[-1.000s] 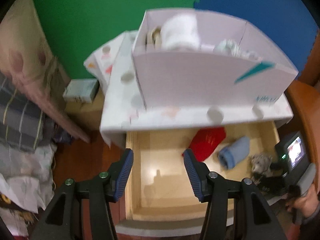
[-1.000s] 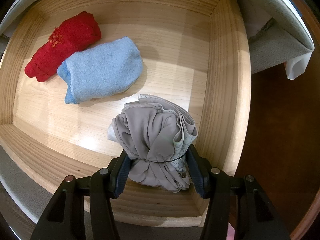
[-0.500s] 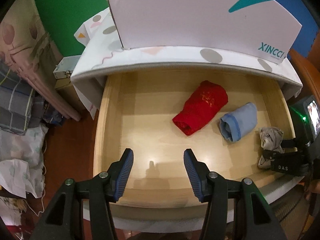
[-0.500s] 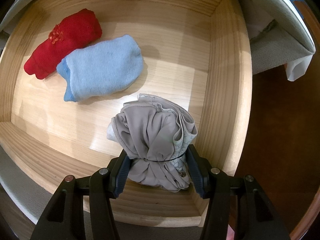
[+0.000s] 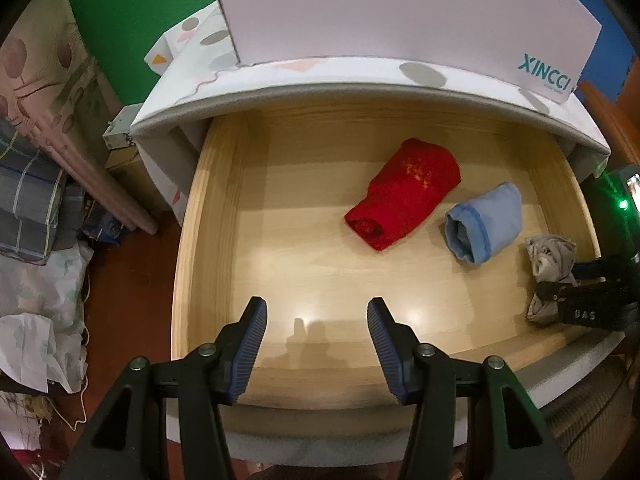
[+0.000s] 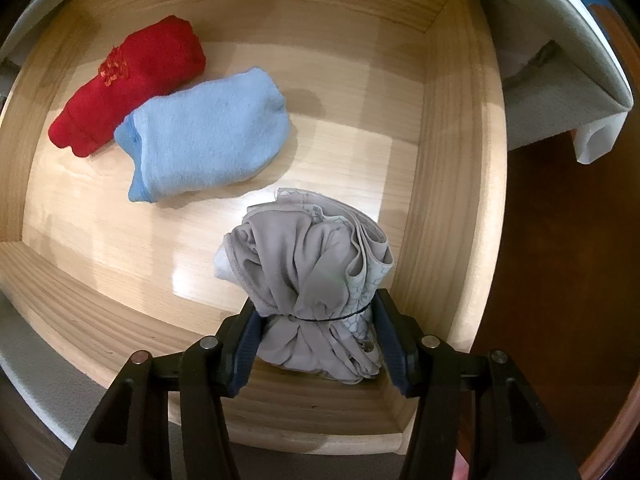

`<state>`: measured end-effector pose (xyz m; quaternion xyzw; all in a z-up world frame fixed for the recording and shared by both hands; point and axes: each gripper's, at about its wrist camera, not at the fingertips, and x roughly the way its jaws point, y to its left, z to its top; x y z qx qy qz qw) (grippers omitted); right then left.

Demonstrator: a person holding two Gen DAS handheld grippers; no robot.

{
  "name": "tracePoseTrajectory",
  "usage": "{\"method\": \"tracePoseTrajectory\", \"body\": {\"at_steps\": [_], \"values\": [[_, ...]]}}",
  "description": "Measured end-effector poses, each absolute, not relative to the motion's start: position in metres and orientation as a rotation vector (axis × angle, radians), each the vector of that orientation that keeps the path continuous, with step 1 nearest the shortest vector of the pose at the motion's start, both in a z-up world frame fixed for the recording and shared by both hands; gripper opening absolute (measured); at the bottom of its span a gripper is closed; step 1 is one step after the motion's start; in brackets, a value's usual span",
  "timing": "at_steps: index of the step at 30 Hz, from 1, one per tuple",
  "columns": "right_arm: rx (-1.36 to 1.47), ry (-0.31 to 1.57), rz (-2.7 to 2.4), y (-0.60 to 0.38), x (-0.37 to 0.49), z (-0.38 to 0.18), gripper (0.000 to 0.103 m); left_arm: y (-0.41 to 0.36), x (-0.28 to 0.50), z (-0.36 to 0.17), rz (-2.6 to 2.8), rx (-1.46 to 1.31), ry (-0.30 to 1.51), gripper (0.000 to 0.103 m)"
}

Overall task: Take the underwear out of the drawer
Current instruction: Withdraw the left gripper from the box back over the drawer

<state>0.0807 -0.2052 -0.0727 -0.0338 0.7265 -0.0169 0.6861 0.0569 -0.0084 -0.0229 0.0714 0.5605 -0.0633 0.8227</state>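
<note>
The wooden drawer [image 5: 212, 216] [image 6: 452, 184] stands pulled out. In it lie a rolled red underwear [image 5: 404, 194] [image 6: 128, 80] and a rolled light-blue one [image 5: 486, 226] [image 6: 208, 144], side by side. In the drawer's near right corner my right gripper [image 6: 316, 316] [image 5: 576, 292] points straight down, shut on a bunched grey underwear [image 6: 312, 280] [image 5: 550, 262]. My left gripper [image 5: 316, 312] hangs open over the bare left front of the drawer floor, nothing between its blue pads [image 5: 254, 328].
A white box [image 5: 400, 12] marked XINCCI sits on the patterned white cabinet top [image 5: 280, 80] above the drawer. Folded clothes and bags [image 5: 36, 240] are piled on the floor to the left. Dark wooden floor [image 6: 560, 240] lies right of the drawer.
My left gripper sank toward the drawer, so the box top left the view and the drawer floor fills it. The right gripper stayed put, still shut on the grey bundle.
</note>
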Motion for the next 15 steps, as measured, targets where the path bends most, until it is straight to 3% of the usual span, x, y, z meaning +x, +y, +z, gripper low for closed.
{"method": "tracePoseTrajectory", "body": {"at_steps": [15], "values": [[-0.004,1.479,-0.035,-0.225,0.059,-0.04,0.048,-0.004,0.057,-0.028,-0.074,0.173,1.193,0.054]]}}
